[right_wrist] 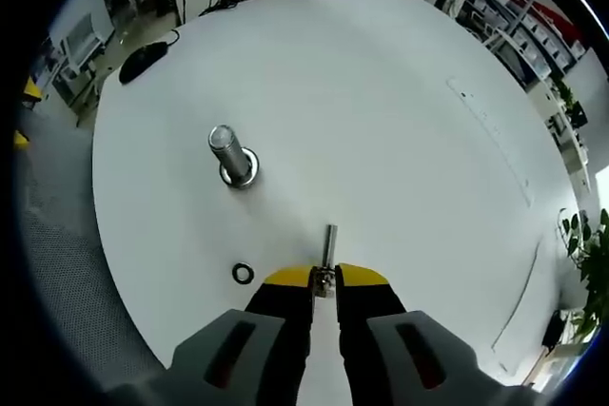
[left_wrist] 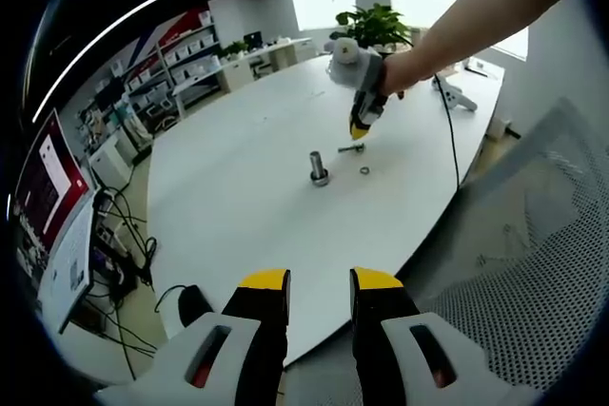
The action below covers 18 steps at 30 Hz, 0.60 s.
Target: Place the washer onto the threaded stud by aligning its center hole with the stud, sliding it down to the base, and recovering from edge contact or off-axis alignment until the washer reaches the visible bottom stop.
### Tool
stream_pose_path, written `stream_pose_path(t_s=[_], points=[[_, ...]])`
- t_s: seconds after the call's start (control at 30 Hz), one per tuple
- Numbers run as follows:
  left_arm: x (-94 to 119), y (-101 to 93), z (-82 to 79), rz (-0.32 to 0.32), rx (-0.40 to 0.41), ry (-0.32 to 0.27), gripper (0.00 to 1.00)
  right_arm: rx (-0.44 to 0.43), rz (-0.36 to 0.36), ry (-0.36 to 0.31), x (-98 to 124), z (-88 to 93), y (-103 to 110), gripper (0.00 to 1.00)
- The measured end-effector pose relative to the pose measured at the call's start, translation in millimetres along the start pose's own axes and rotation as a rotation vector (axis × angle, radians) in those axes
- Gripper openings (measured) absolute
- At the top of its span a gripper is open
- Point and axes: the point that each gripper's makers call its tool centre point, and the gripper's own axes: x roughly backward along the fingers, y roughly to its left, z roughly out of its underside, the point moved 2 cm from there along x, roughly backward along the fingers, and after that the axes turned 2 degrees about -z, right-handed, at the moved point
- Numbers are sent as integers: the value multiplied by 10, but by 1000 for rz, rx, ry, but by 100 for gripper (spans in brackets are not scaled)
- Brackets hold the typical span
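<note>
The threaded stud (left_wrist: 317,164) (right_wrist: 226,147) stands upright on a wide base in the middle of the white table (left_wrist: 247,187) (right_wrist: 381,121). Flat on the table beside it lies the washer (left_wrist: 364,170) (right_wrist: 244,273), a small dark ring with nothing touching it. My right gripper (right_wrist: 325,278) (left_wrist: 358,130), held by a hand, points down at the table. Its jaws are closed on the head of a small metal bolt (right_wrist: 329,240) (left_wrist: 350,148) lying on the surface. My left gripper (left_wrist: 321,282) hangs open off the table's near edge, holding nothing.
A black mouse (right_wrist: 143,62) with a cable sits near the table's far edge. A mesh chair (left_wrist: 533,263) stands beside the table. A white tool (left_wrist: 455,92) and a potted plant (left_wrist: 376,24) are at the far end. Shelves line the wall.
</note>
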Motion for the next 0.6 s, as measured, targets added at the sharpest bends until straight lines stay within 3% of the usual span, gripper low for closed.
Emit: stream_pose_path(t_s=[0.6], points=[[-3, 16, 9, -3, 8, 3, 23, 3, -5, 23, -178, -83, -71, 12]])
